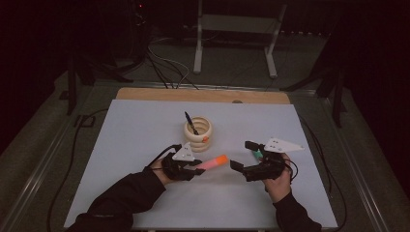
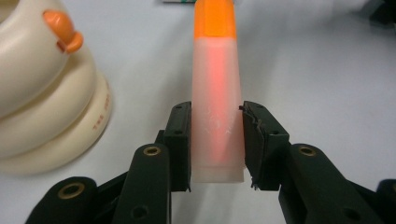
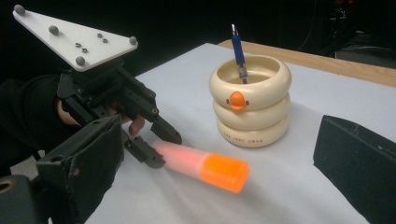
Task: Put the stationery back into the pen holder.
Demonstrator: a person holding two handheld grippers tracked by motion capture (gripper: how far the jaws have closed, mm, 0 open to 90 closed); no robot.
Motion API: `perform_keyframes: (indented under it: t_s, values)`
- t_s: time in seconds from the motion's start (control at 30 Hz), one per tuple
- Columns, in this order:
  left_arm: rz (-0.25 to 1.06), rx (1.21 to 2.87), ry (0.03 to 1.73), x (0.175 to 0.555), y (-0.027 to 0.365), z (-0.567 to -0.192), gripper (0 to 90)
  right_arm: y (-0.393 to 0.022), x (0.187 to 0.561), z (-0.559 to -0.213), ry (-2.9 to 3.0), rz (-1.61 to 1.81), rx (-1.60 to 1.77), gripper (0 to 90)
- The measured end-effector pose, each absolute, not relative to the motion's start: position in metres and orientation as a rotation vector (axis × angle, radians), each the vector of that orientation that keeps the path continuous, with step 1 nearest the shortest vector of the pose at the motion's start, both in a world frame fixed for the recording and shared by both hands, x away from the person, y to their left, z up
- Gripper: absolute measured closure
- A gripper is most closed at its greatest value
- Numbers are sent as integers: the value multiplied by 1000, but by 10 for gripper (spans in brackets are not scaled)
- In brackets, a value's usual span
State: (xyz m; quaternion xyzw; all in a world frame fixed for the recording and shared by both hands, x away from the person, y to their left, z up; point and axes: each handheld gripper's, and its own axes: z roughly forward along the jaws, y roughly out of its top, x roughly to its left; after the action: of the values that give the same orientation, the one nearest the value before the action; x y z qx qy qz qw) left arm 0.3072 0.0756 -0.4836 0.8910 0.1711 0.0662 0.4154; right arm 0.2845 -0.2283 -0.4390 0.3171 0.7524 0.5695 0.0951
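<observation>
Orange-capped highlighter (image 2: 217,93) clamped at its translucent pink end between the jaws of the left gripper (image 1: 193,170), cap pointing away, just above the white table (image 1: 145,130). Right gripper (image 1: 243,155) nearby, jaws spread wide, holding nothing. Farther back, cream ringed pen holder (image 3: 250,105) (duck-faced) with a blue pen (image 3: 238,49) upright inside.

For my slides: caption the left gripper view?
Left claw clamps a translucent pink highlighter with orange cap beside a cream ringed holder.
</observation>
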Motion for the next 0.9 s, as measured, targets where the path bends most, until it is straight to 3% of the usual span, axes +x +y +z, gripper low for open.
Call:
perform_keyframes:
  t_s: [0.9]
  values:
    - [209, 2163, 594, 286, 104, -491, 658, -212, 281, -445, 2231, 1623, 945, 26]
